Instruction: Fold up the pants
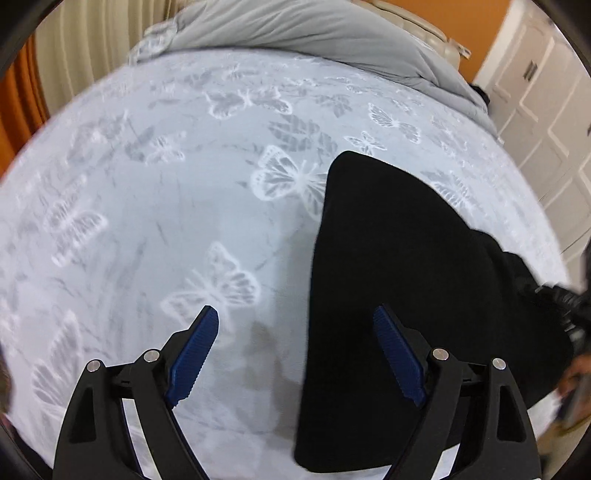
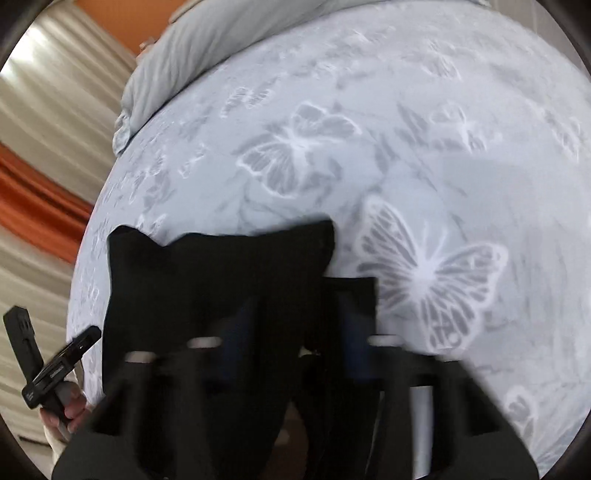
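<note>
The black pants (image 1: 406,295) lie folded in a long slab on the pale butterfly-print bedspread (image 1: 166,206), right of centre in the left wrist view. My left gripper (image 1: 295,321) is open and empty; its right blue pad (image 1: 399,358) hangs over the pants' near part, its left pad over bare sheet. In the right wrist view the pants (image 2: 207,280) lie just ahead, and my right gripper (image 2: 291,350) is blurred, dark cloth between its blue pads (image 2: 236,343); whether it grips is unclear. It also shows at the left wrist view's right edge (image 1: 569,306).
A grey duvet (image 1: 314,33) is bunched along the bed's far side. White cabinet doors (image 1: 546,110) stand to the right, cream and orange curtains (image 1: 44,74) to the left. The left gripper's handle and the hand (image 2: 48,376) show at lower left in the right wrist view.
</note>
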`<action>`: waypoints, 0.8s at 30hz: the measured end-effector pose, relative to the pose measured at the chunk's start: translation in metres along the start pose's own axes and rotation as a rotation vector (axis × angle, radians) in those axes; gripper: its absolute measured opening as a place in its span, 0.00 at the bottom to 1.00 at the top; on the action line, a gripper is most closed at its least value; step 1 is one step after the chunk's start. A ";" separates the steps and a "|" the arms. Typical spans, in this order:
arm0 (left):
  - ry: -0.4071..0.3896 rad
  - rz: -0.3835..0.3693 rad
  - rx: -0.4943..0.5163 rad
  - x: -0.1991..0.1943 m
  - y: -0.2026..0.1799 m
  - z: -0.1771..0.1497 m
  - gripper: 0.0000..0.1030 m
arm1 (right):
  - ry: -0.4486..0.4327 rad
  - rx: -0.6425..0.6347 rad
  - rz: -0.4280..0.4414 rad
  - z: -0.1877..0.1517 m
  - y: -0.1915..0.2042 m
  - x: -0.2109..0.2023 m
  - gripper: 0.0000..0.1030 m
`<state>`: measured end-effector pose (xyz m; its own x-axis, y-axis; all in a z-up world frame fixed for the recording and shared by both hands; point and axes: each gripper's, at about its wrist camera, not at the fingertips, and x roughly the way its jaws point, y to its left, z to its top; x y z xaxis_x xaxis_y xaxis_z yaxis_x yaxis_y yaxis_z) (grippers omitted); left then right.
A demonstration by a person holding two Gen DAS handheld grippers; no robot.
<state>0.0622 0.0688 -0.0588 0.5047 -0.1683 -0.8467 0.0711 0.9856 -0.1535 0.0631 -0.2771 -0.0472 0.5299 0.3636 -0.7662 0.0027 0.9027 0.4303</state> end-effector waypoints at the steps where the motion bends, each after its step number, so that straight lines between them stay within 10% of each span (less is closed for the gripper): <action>1: -0.021 0.022 0.033 -0.003 -0.003 -0.001 0.81 | -0.086 -0.042 0.085 -0.002 0.017 -0.034 0.15; 4: -0.053 0.054 0.104 -0.008 -0.011 -0.007 0.81 | -0.197 -0.067 0.102 -0.014 0.019 -0.075 0.03; 8: -0.012 0.087 0.144 0.007 -0.018 -0.010 0.81 | 0.085 0.094 -0.352 -0.034 -0.053 -0.013 0.11; 11: -0.014 0.107 0.131 0.008 -0.022 -0.010 0.81 | -0.040 0.129 -0.143 -0.031 -0.052 -0.043 0.13; 12: -0.016 0.101 0.128 0.006 -0.023 -0.010 0.81 | -0.092 0.109 -0.115 -0.027 -0.047 -0.052 0.21; 14: -0.011 0.091 0.110 0.006 -0.023 -0.010 0.81 | -0.177 0.066 -0.127 -0.016 -0.035 -0.058 0.93; 15: -0.006 0.087 0.100 0.007 -0.024 -0.009 0.81 | -0.187 0.048 -0.138 -0.009 -0.032 -0.051 0.93; 19: -0.011 0.109 0.109 0.011 -0.028 -0.011 0.81 | -0.036 0.036 -0.091 0.001 -0.031 0.006 0.82; 20: -0.018 0.114 0.119 0.011 -0.029 -0.011 0.81 | 0.024 0.017 -0.111 0.001 -0.031 0.026 0.58; 24: -0.036 0.141 0.156 0.009 -0.031 -0.012 0.81 | -0.029 -0.150 -0.125 0.002 0.006 0.017 0.12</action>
<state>0.0540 0.0364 -0.0676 0.5490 -0.0308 -0.8353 0.1287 0.9905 0.0480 0.0737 -0.2658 -0.0573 0.5579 0.2416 -0.7939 -0.0554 0.9654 0.2549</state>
